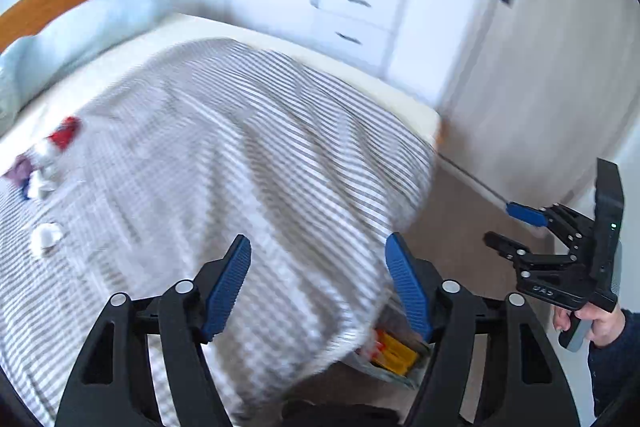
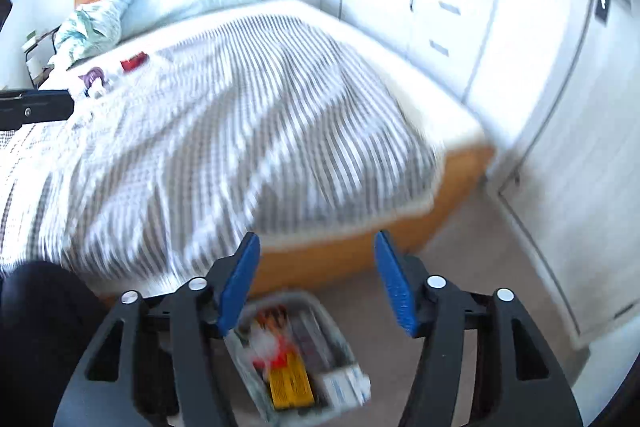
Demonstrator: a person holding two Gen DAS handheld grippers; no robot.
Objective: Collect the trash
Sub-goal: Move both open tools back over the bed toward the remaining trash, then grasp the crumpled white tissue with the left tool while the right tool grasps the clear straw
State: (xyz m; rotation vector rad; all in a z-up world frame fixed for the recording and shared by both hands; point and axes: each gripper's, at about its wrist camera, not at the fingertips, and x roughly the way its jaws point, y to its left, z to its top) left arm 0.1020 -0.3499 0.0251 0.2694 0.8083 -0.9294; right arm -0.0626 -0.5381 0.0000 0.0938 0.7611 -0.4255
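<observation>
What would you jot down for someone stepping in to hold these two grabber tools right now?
Left gripper: fingers apart, nothing between them, held over the striped blanket.
Right gripper: fingers apart, empty, above the bin on the carpet beside the bed.
Done: the bin already holds a yellow pack, a whitish box and some red and white scraps.
Left: several bits lie on the blanket near the pillows: a red piece, a purple piece, and white crumpled bits. Blur hides what they are exactly.
</observation>
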